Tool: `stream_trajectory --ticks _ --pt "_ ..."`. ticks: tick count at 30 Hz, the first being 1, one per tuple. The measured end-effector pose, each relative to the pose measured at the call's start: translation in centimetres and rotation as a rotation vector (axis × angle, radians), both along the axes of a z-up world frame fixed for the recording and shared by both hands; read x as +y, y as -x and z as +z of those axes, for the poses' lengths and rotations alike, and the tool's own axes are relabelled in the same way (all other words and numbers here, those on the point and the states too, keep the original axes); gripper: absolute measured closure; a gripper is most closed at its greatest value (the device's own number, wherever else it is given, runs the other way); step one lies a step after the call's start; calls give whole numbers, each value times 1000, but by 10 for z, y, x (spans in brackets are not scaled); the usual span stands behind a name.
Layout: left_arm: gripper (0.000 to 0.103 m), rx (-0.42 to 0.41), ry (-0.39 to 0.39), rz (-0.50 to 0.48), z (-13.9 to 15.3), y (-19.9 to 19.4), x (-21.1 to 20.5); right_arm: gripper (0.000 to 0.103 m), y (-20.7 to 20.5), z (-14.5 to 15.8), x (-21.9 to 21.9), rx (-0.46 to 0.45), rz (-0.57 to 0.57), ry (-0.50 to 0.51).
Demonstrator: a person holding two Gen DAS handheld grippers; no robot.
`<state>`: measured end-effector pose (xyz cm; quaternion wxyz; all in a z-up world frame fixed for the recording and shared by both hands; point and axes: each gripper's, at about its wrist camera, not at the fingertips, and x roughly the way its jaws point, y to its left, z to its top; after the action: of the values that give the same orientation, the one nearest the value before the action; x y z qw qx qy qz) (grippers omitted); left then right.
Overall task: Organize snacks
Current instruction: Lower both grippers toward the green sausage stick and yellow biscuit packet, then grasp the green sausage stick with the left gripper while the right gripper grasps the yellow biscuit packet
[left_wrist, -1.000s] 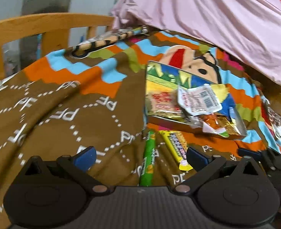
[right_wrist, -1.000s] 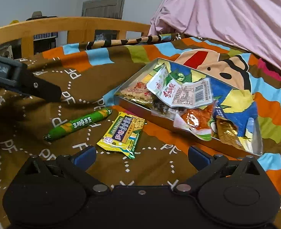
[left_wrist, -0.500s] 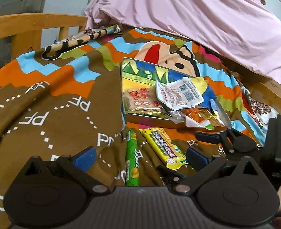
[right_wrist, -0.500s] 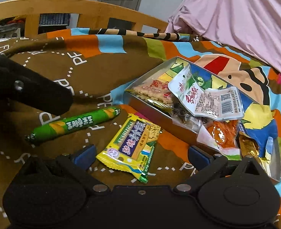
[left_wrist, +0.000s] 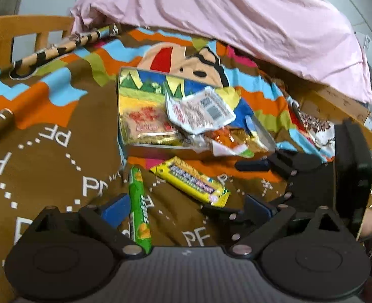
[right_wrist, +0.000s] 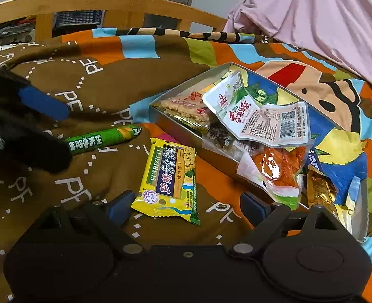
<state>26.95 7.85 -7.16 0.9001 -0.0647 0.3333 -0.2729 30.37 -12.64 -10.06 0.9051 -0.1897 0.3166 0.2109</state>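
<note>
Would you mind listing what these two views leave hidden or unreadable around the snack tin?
- Tin floor: both views, covered by packets.
- Dark candy: right wrist view, under the white packet; type unclear.
- Green stick: one end behind the left gripper.
- White packet print: left wrist view, blurred.

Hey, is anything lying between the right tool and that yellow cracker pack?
Nothing visible. The yellow cracker pack lies flat on the blanket, directly between the closing right tool fingers, untouched.
</note>
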Motion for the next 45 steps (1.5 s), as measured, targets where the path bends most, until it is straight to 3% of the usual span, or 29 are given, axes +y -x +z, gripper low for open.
stream_trajectory --ticks 7,13,17,19,24,32,39,45 --pt "15 69 -41 10 -14 -15 -3 19 -5 -2 -1 12 7 -42" --pt "38 115 -62 47 -14 -28 3 19 -15 -7 -4 54 -20 -106" --pt "39 107 -133 37 -16 -26 -7 19 -21 -10 -6 82 -50 -160" --pt "39 109 -151 38 -18 -27 -9 28 -21 -10 -6 85 -53 -171" --pt "57 129 -178 102 -19 -29 -11 49 -16 -8 -2 112 -34 -187" --pt "80 179 -156 183 -17 -27 -7 50 -2 1 -3 131 -58 -162" --pt "80 248 -101 207 -15 -21 -3 47 14 7 -2 149 -44 -130" --pt "77 257 -70 210 -23 -33 0 40 4 -3 -5 153 -76 -205"
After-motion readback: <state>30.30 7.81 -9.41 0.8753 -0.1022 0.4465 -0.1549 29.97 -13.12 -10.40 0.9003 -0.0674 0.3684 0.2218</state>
